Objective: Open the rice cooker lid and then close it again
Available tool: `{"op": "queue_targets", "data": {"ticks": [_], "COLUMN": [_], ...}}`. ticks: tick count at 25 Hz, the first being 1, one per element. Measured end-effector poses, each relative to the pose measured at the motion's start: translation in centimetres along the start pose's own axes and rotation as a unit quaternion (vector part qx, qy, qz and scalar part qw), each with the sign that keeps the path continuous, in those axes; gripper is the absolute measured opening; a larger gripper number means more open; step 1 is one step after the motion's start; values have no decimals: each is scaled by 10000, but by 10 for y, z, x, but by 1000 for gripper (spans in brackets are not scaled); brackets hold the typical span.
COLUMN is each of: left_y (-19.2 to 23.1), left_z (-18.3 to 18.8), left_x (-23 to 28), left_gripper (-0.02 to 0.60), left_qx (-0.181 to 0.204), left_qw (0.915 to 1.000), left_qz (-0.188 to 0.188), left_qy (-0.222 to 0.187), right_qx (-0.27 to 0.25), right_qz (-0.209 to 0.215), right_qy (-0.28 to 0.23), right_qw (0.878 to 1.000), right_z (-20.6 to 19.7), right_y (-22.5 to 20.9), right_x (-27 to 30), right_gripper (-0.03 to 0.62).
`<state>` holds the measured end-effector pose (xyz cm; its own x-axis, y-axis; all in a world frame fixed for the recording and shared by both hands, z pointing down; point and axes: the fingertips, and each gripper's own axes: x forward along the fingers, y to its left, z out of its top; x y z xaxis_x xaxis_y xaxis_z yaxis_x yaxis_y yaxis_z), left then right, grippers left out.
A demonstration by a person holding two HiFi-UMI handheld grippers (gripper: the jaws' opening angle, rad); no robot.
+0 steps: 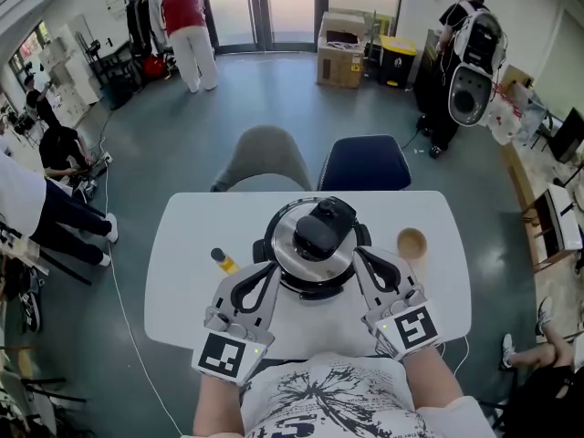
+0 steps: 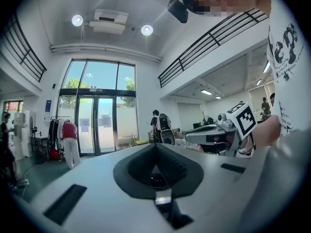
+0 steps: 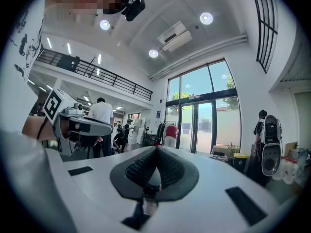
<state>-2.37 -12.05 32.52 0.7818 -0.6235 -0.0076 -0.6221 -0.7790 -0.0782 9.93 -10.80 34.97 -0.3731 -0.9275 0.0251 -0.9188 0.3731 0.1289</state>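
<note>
The cooker (image 1: 315,288) sits mid-table (image 1: 182,281) right before me, lid (image 1: 306,246) down. My left gripper (image 1: 271,268) and right gripper (image 1: 361,255) flank it, tips close by its sides, both pairs of jaws pressed together on nothing. A cup (image 1: 411,243) stands to its right, a yellow bottle (image 1: 223,261) to its left.

The rice cooker lid (image 1: 294,249) is shining silver, its handle (image 1: 321,228) is showing black, the counter (image 1: 182,276) is looking white, and the bowl (image 1: 411,243) is glowing tan.
</note>
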Motion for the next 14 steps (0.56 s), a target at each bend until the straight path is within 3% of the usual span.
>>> {"op": "queue_targets", "data": {"ticks": [8, 14], "left_y": [5, 8], "left_z": [-4, -5], "left_x": [-1, 1], "left_gripper": [14, 14], "left_qx": [28, 40], "left_qw": [10000, 10000], "left_qz": [24, -29], "left_qy": [35, 65], "right_qx": [-61, -229], "right_qz": [-179, -296], "right_qy": [6, -259], "right_qw": [9998, 9990], "right_z": [-5, 5], "right_y": [-5, -7], "right_x": [4, 8], "right_gripper": [12, 12]}}
